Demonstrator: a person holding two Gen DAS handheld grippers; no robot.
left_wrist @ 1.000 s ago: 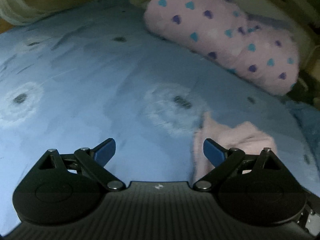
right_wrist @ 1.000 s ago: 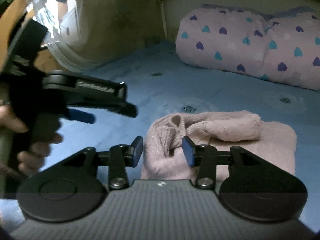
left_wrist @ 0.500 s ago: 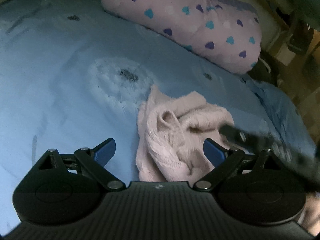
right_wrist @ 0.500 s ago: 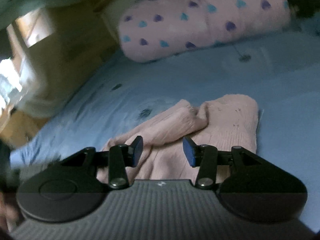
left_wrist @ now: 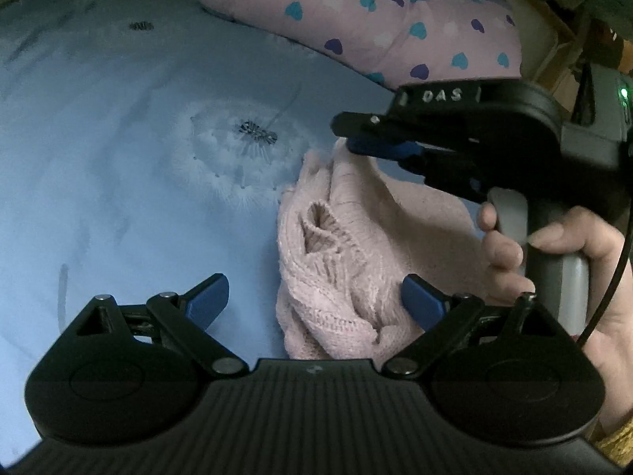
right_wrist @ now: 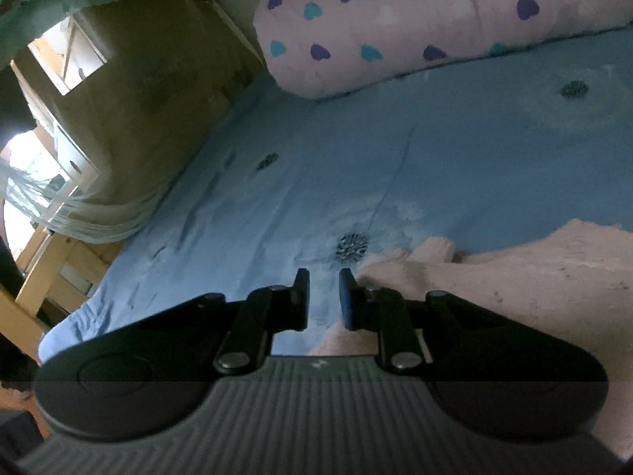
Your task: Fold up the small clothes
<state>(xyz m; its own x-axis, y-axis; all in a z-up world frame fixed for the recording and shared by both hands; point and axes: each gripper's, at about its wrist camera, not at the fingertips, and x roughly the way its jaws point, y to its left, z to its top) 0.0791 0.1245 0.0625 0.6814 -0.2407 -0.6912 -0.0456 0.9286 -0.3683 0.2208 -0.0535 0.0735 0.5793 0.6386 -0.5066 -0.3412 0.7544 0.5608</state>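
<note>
The pink knit garment (left_wrist: 356, 261) lies bunched on the blue bedsheet (left_wrist: 118, 138), just ahead of the left hand-held gripper (left_wrist: 314, 301) and toward its right finger, with a ribbed cuff or neck opening gaping upward in the middle of the heap. The left hand-held gripper has its fingers spread wide and holds nothing; its right pad seems to sit against the near folds, though contact is hard to confirm.

The right hand-held gripper (left_wrist: 348, 144) reaches in beyond the garment's far tip. From the left wrist view its blue pads look close together at that tip. In its own view the fingers stand nearly together with a narrow gap and sheet showing through, and the fabric (right_wrist: 514, 277) lies just to the right of them, so I cannot tell whether any cloth is caught.

The step in hand looks like taking hold to spread the piece out before any fold. Next, the right side needs a sure pinch on that far edge, and the left must close on the near hem. A heart-patterned pillow (left_wrist: 376, 12) lies farther ahead, well apart.
</note>
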